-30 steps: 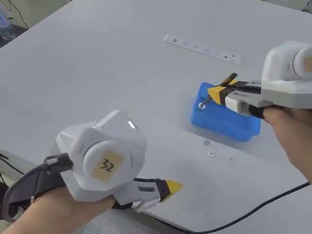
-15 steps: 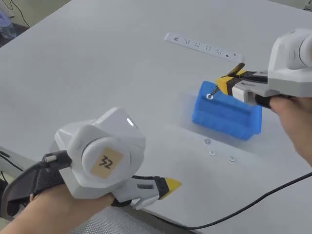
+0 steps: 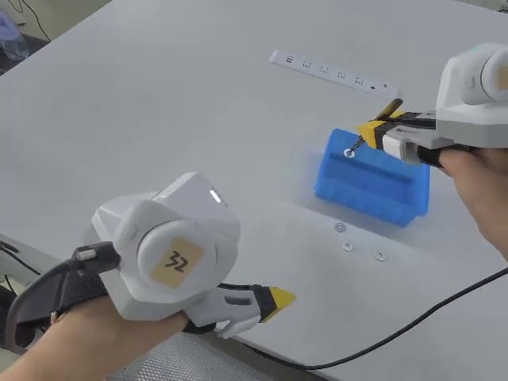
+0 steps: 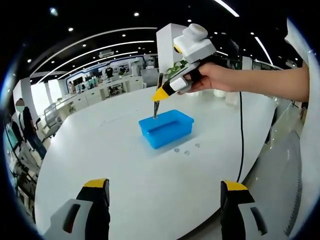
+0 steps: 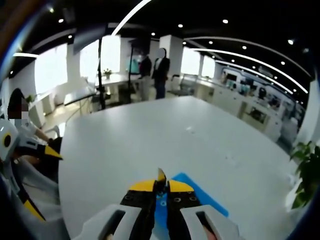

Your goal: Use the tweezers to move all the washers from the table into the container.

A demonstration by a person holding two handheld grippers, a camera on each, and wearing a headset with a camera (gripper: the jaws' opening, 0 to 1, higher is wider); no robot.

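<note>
Right tongs (image 3: 371,132) squeeze the tweezers (image 3: 358,143). They hold a washer (image 3: 349,152) right at the box (image 3: 373,190) corner. Move further over the box, then let go gently. Left tongs (image 4: 164,184) are apart. Three washers (image 3: 347,247) lie beside the box.

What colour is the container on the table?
The container is blue, clearest in the head view.

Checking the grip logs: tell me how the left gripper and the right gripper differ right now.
The left gripper has its jaws wide open and holds nothing; the right gripper is shut on the tweezers, a washer at their tip. The left gripper hovers by the table's near edge; the right gripper is above the blue container. Both have white bodies and yellow-tipped jaws.
</note>
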